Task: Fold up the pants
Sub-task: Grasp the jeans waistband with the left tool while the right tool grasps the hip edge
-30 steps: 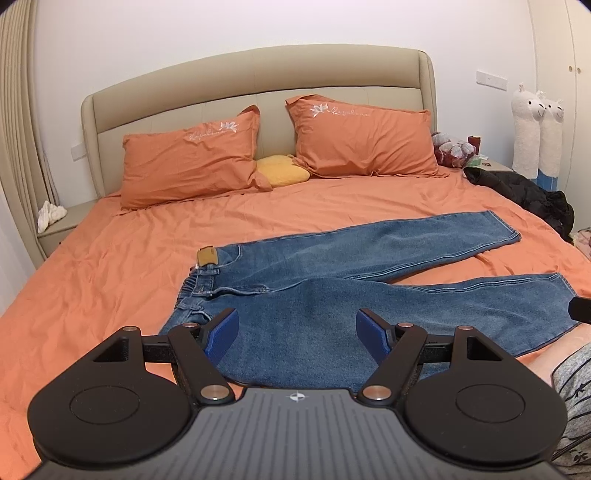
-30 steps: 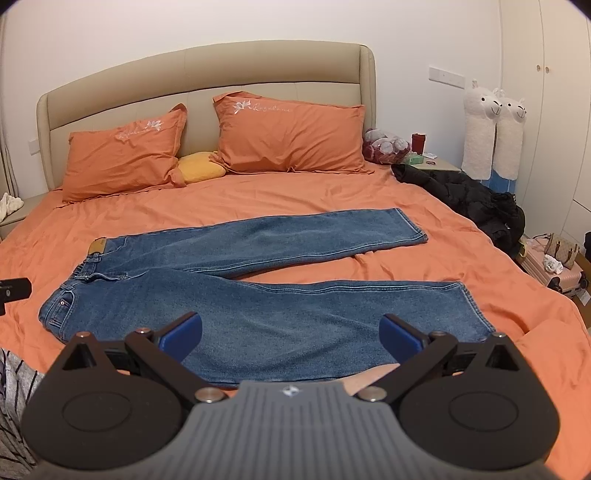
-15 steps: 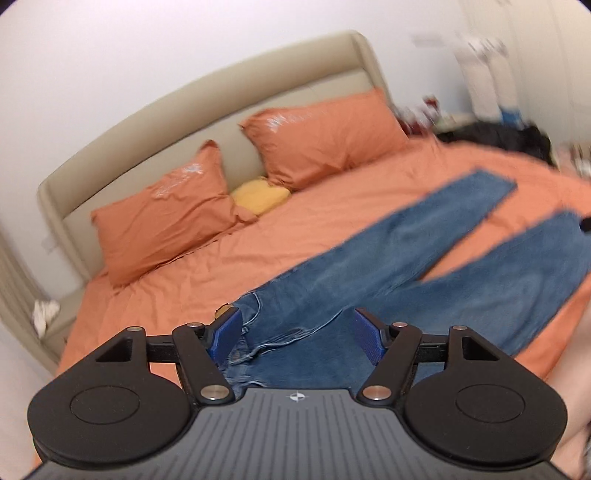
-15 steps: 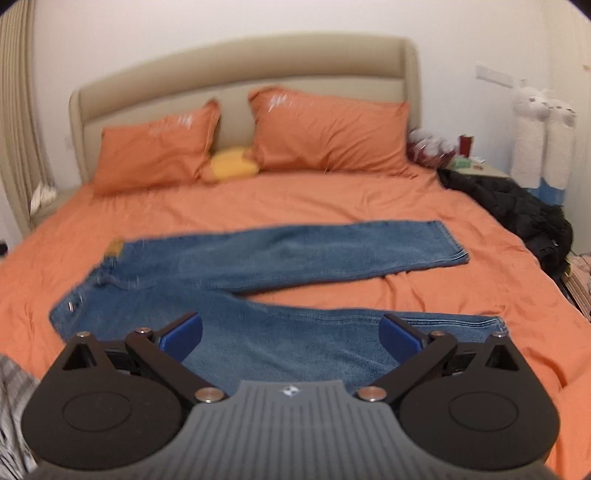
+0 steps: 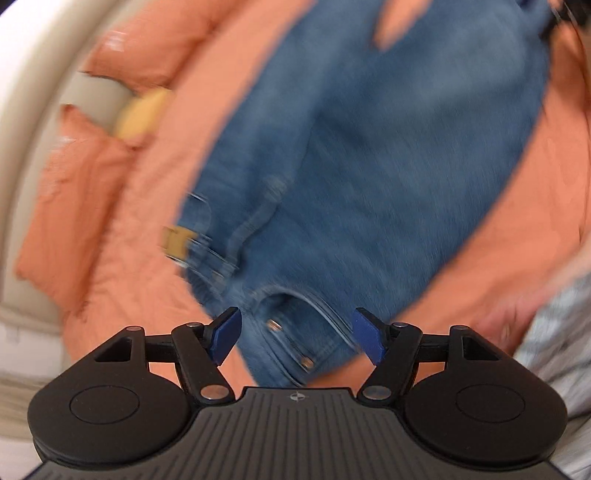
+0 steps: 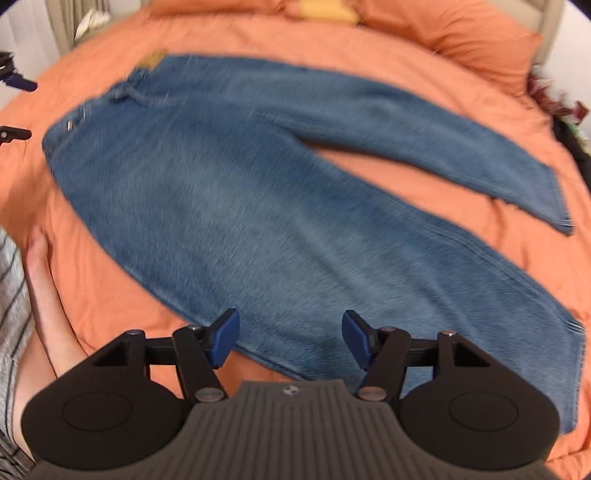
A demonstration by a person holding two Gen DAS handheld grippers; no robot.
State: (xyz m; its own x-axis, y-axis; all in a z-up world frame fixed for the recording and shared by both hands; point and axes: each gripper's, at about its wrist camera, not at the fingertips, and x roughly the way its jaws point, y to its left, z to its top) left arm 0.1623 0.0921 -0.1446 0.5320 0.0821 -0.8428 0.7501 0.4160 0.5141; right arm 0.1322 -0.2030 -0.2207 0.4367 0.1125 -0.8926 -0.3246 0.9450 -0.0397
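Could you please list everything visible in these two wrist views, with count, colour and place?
jeans: one, blue denim, spread flat on the bed, legs apart
sheet: one, orange, covering the bed
pillows: two, orange, at the headboard
cushion: one, yellow, between the pillows
headboard: one, beige, behind the pillows
left gripper: one, black with blue pads, open over the waistband
right gripper: one, black with blue pads, open over the near leg

Bare orange sheet (image 6: 424,70) lay open all around the spread jeans (image 6: 258,206). Pillows (image 6: 480,40) crowded the far edge. A bare forearm (image 6: 44,306) blocked the near-left side.
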